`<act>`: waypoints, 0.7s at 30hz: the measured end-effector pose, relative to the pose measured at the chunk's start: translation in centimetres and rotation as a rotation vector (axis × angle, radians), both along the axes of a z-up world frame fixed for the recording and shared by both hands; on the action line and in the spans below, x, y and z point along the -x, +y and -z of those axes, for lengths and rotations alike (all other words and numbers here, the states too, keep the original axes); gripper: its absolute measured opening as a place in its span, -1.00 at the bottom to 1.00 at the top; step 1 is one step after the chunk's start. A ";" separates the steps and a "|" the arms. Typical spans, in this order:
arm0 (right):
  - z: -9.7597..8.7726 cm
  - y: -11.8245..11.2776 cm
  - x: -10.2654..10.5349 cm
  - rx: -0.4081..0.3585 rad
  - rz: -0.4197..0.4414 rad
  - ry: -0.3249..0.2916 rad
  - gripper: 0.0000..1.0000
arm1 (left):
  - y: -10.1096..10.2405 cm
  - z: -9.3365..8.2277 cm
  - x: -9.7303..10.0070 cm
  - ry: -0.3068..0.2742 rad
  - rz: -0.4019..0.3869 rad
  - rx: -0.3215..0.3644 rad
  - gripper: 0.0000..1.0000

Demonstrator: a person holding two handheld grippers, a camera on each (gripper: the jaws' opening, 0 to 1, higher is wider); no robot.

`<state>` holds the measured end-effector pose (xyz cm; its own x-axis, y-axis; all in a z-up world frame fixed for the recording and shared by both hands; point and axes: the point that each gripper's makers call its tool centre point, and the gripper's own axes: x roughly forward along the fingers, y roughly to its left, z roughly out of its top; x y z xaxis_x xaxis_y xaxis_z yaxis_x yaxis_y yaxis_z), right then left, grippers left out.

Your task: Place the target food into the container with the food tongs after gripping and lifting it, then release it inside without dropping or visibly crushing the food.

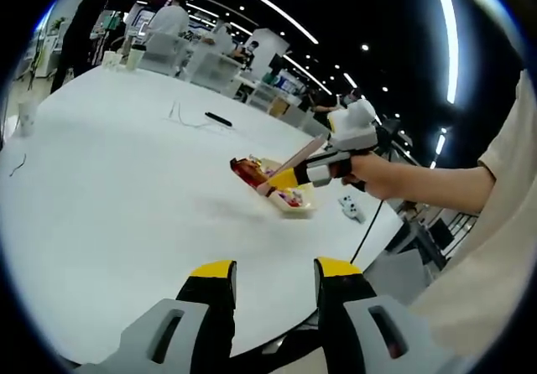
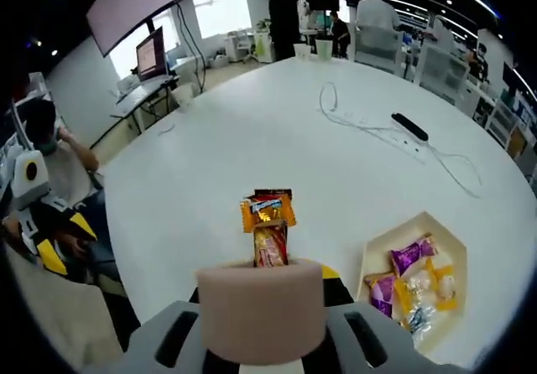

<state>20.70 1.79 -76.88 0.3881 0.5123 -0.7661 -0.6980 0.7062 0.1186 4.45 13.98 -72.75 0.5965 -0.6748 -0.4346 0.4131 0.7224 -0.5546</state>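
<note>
While the orange snack packet (image 2: 268,209) hangs over the white table (image 2: 252,139), its print is too small and blurred to read; only a blue band across the orange wrapper shows. In the right gripper view it is pinched at the tips of the pinkish food tongs (image 2: 261,317), with a narrower red-and-yellow packet (image 2: 270,246) just below it in the same grip. The right hand-held gripper (image 2: 262,307) is closed around the tongs' broad end. To the right of the packets, near the table's edge, sits the cream hexagonal container (image 2: 419,223), holding purple, yellow and white wrapped sweets (image 2: 413,283); the orange packet is beside it, not over it.

In the left gripper view, a person's hand (image 1: 382,175) reaches in from the right, holding that right hand-held gripper level, with the tongs angled down toward the container (image 1: 295,204). The left hand-held gripper (image 1: 275,275) sits low over the table's near edge, its yellow-tipped jaws apart and empty.

Farther back lie a white cable (image 2: 377,131) and a black remote-like bar (image 2: 409,126).
</note>
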 end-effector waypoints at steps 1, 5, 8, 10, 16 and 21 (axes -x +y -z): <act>-0.1 -0.1 0.0 0.000 0.002 -0.002 -0.62 | 0.0 0.0 0.0 0.000 0.003 -0.001 -0.27; -0.6 -0.4 0.2 0.000 0.010 -0.005 -0.62 | -0.2 0.0 0.1 0.000 0.006 -0.002 -0.27; -1.0 -0.8 0.4 0.000 0.021 -0.009 -0.62 | -0.4 -0.1 0.0 -0.002 0.011 -0.002 -0.27; -0.9 -1.3 0.5 -0.003 0.030 -0.010 -0.62 | -0.5 -0.1 0.0 -0.001 0.016 -0.002 -0.27; -1.2 -2.5 0.7 -0.003 0.059 -0.015 -0.62 | -0.9 -0.2 0.0 -0.004 0.032 -0.005 -0.27; -2.0 -3.5 0.3 -0.019 0.102 -0.021 -0.62 | -1.0 -0.1 -0.1 -0.004 0.033 -0.014 -0.26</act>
<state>20.36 -1.74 -74.89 0.4549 0.4838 -0.7477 -0.6249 0.7716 0.1190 4.54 12.99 -72.63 0.5756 -0.6882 -0.4415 0.4392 0.7157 -0.5430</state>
